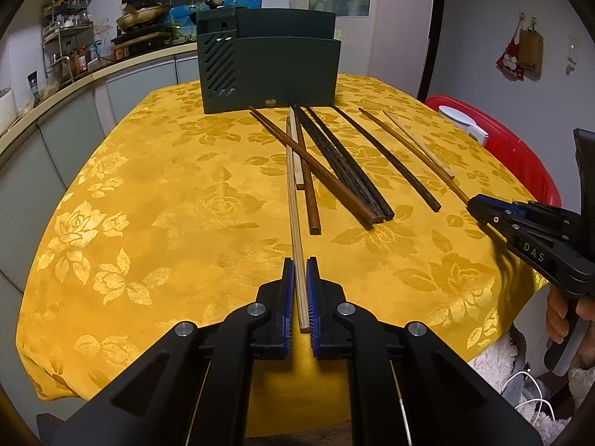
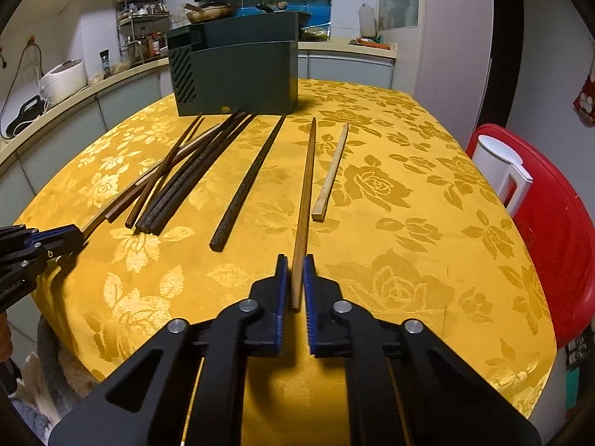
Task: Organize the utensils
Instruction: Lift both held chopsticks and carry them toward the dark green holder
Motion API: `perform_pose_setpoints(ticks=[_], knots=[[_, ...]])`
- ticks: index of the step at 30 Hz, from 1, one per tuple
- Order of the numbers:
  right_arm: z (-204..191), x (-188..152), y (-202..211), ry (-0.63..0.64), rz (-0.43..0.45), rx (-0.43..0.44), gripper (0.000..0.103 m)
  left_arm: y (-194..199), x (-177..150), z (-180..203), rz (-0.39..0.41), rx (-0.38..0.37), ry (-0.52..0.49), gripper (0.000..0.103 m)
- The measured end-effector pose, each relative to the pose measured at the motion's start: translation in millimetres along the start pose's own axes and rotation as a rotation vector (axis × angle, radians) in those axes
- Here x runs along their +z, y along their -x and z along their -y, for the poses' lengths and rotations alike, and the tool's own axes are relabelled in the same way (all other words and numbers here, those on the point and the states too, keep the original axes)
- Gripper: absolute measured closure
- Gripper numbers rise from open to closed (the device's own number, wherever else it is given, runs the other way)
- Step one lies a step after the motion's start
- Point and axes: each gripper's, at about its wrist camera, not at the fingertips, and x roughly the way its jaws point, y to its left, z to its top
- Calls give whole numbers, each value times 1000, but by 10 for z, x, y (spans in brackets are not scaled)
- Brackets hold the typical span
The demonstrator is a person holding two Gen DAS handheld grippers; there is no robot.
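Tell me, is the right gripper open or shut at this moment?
Shut. The right gripper has its blue pads pressed on the near end of a brown chopstick, which lies on the yellow tablecloth.

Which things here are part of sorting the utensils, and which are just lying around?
Part of the job:
- light bamboo chopstick in left gripper
- brown chopstick in right gripper
- loose chopsticks
- dark green utensil holder

Just lying about:
- red stool
- white jug
- rice cooker
- frying pan
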Motion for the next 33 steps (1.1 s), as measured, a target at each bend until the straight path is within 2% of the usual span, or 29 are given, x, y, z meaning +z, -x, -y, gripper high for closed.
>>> perform_pose_setpoints(ticks=[5,17,27,33], knots=[[29,29,71,-23,-4,17,96,88,46,17,16,0,-4,97],[-2,353,711,-39,186,67,96,706,359,75,185,-24,-30,97],[-35,765,1002,-33,293,133,96,1032,656,-114,308,13,3,97],[-101,1031,1078,-22,340,150,96,1144,932,-155,381,34,-21,97]])
